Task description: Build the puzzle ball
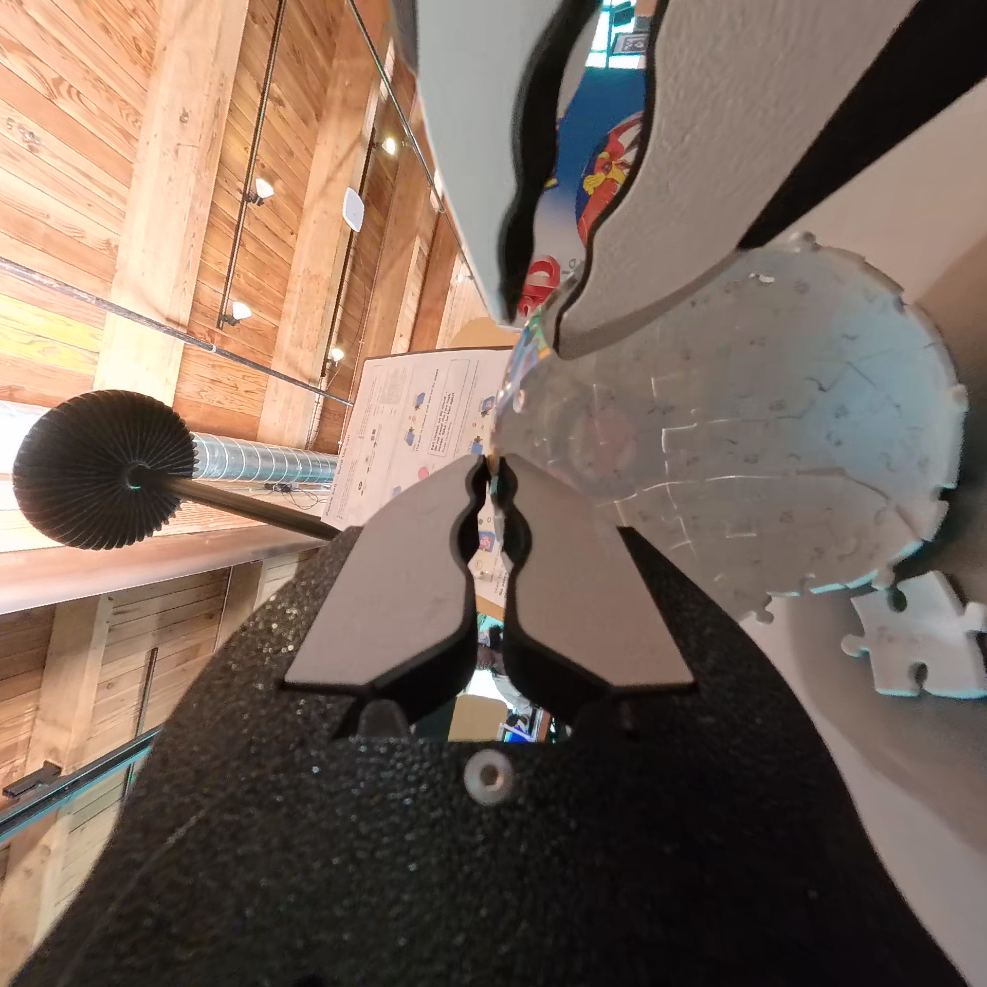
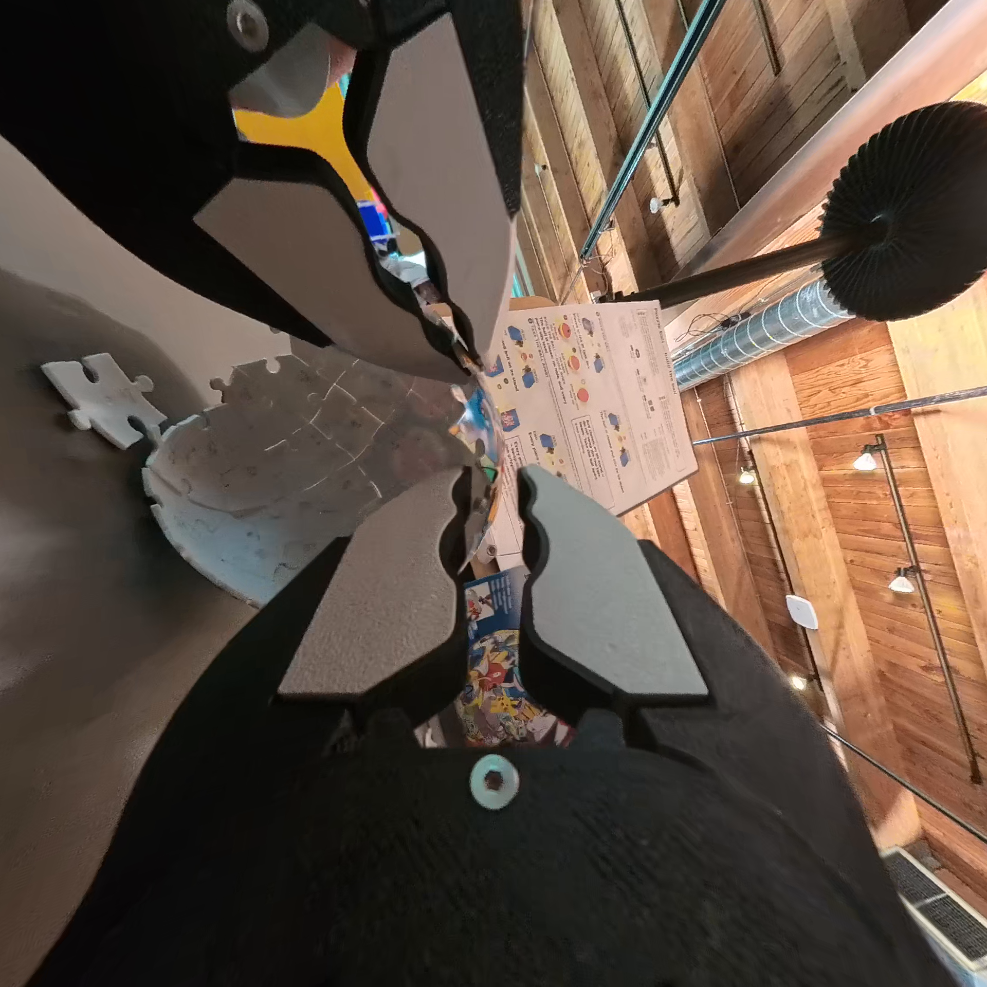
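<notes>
The puzzle ball is a half-built shell (image 1: pixel 747 427), grey-white inside with piece seams showing, resting on its side on the table; it also shows in the right wrist view (image 2: pixel 277 454). My left gripper (image 1: pixel 494 470) is shut on the shell's rim. My right gripper (image 2: pixel 494 480) is open, and the same rim stands between its fingers, close to the left one. Each gripper shows in the other's view: the right gripper (image 1: pixel 531 320) and the left gripper (image 2: pixel 472 366). A loose white puzzle piece (image 1: pixel 918 646) lies flat beside the shell's far edge, as the right wrist view also shows (image 2: pixel 101 398).
The pale table (image 1: pixel 881 801) runs under the shell. A printed instruction sheet (image 2: pixel 598 395) stands just beyond the grippers. A colourful puzzle box (image 2: pixel 491 667) lies behind my right gripper. A black pleated disc on a pole (image 1: pixel 101 470) and wooden walls are behind. Some 5 centimetres of space lies between my two pairs of fingers. From either gripper's tips it is about 12 centimetres to the loose white puzzle piece (image 1: pixel 918 646). My right wrist view (image 2: pixel 99 387) looks at it from another angle.
</notes>
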`<state>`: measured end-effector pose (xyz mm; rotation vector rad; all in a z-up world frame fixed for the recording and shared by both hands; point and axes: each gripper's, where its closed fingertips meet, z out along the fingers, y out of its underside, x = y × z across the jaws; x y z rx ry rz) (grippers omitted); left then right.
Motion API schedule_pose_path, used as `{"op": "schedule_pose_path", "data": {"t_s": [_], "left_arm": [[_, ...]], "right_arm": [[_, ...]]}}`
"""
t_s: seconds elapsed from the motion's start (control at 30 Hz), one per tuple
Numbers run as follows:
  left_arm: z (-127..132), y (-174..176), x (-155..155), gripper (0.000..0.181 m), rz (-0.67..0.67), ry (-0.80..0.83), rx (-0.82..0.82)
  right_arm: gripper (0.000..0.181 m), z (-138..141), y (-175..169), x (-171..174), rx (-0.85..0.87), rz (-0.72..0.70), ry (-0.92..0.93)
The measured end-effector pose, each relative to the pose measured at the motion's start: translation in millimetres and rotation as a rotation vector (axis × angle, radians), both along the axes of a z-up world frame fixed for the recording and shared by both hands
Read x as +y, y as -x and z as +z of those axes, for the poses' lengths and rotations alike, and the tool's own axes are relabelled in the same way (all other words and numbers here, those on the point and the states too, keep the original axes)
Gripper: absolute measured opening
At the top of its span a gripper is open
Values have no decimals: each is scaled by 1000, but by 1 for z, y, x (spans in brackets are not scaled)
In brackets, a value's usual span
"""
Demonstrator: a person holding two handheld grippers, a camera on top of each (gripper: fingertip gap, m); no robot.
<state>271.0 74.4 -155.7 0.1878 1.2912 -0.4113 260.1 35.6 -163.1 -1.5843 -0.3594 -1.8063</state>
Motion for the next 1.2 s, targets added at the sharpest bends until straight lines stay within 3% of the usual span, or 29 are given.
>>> {"op": "schedule_pose_path", "data": {"t_s": [0.27, 0.6, 0.7, 0.87, 1.03, 1.2], "left_arm": [[0, 0, 1, 3, 6, -1, -8], [-12, 15, 23, 32, 6, 153, 183], [-30, 29, 33, 31, -16, 243, 355], [-82, 48, 27, 28, -66, 396, 889], [-91, 40, 16, 33, -15, 664, 1214], [-115, 37, 14, 40, 118, 722, 1419]], "right_arm": [[6, 1, -3, -1, -58, -43, 45], [2, 8, 0, 1, -100, -45, 41], [2, 8, 3, 4, -122, -44, 60], [2, 9, 8, 8, -142, -31, 74], [2, 9, 13, 11, -156, -24, 86], [3, 7, 16, 11, -142, -23, 80]]}}
